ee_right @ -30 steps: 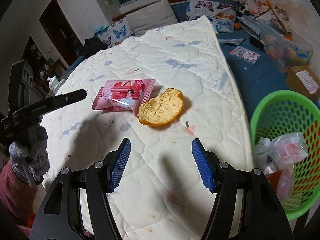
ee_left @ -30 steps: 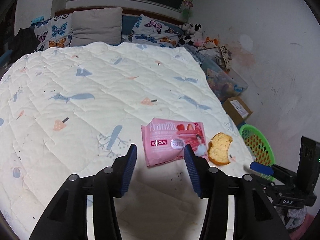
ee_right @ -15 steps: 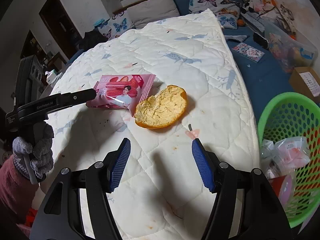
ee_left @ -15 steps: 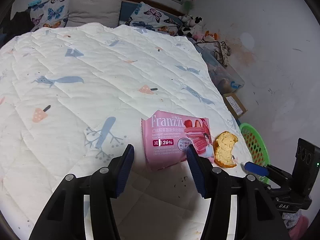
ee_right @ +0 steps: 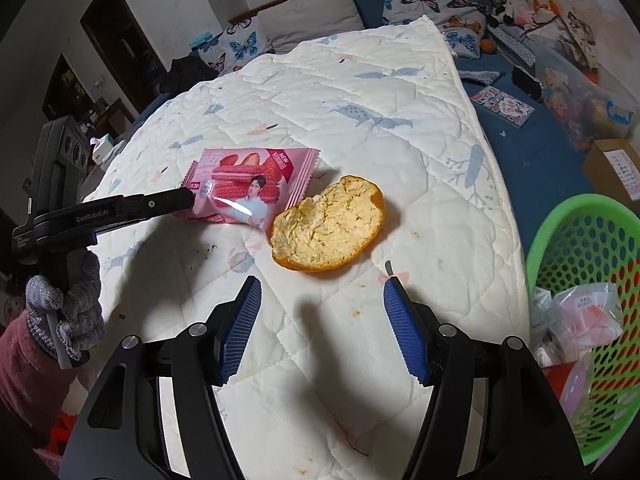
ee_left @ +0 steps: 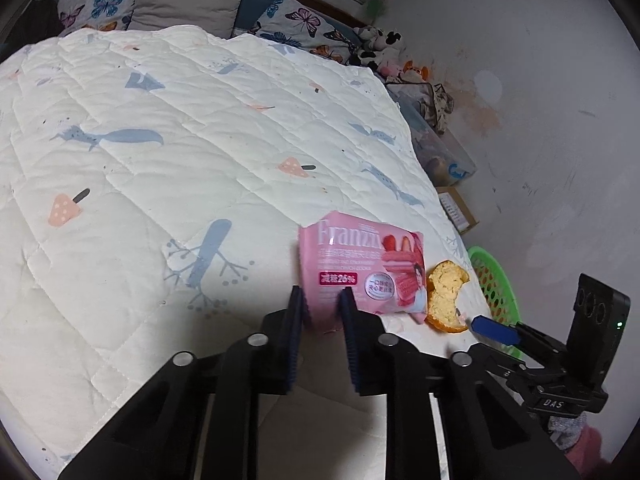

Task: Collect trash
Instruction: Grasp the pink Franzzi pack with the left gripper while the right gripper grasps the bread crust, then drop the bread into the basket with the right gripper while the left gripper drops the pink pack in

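Green basket [ee_right: 580, 240] beside the bed holds wrappers [ee_right: 580, 312]; left gripper [ee_left: 322, 300] closing on the pink packet's [ee_left: 360, 268] corner; right gripper [ee_right: 320, 300] wide, empty.

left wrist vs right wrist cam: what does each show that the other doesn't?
Left wrist only: the left gripper closing its jaws on the pink wrapper's near edge, head-on.

Right wrist only: trash already lying inside the green basket, the gloved hand, and the open right gripper with nothing between its jaws.

Both: wrapper, orange peel, quilt, basket.
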Demonstrator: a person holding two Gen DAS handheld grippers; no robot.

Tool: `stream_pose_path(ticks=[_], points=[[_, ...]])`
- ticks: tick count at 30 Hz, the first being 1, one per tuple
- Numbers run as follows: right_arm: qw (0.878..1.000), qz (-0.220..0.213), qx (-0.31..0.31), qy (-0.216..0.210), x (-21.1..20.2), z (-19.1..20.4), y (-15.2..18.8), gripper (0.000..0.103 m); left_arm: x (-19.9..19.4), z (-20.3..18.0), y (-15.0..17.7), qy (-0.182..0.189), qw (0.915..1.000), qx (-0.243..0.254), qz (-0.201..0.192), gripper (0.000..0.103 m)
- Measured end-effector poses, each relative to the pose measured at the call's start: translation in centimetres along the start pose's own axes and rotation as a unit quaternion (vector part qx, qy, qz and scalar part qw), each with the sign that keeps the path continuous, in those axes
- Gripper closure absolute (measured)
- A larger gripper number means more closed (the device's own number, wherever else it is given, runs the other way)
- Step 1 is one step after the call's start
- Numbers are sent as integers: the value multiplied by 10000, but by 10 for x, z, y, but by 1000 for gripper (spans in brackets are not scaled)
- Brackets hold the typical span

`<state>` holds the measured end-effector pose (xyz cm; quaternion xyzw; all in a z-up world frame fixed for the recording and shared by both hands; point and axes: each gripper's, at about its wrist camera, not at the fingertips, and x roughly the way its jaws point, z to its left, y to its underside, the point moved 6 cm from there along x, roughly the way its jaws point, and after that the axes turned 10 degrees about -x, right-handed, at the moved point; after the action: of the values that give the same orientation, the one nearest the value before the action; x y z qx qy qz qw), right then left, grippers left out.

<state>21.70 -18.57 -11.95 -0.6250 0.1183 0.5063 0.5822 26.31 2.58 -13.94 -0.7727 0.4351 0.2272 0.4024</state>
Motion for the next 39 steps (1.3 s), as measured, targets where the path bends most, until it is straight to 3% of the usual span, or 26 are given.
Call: stream_pose_path(ticks=[3, 8, 17, 26, 30, 39], points=[[10000, -18, 3, 7, 0, -1, -1, 39, -4, 1, 0, 19, 10000, 4, -67, 97], [10000, 20, -60, 29, 3, -1, -4, 38, -18, 0, -3, -8, 9997, 39, -246, 98], [9994, 134, -306, 49, 20, 2, -17, 24, -54, -7, -17, 83, 9977, 104, -666, 99], [9935, 319, -881, 648, 51, 8, -23, 21, -61, -10, -23, 46, 9969, 166, -772, 99], [9901, 284, -1033, 902, 53, 8, -21, 31, -62, -11, -22, 64, 9968, 183, -781, 99], [9939, 57, -821, 740, 37, 4, -23, 52, -65, -31, -23, 156, 9959, 341, -822, 99]])
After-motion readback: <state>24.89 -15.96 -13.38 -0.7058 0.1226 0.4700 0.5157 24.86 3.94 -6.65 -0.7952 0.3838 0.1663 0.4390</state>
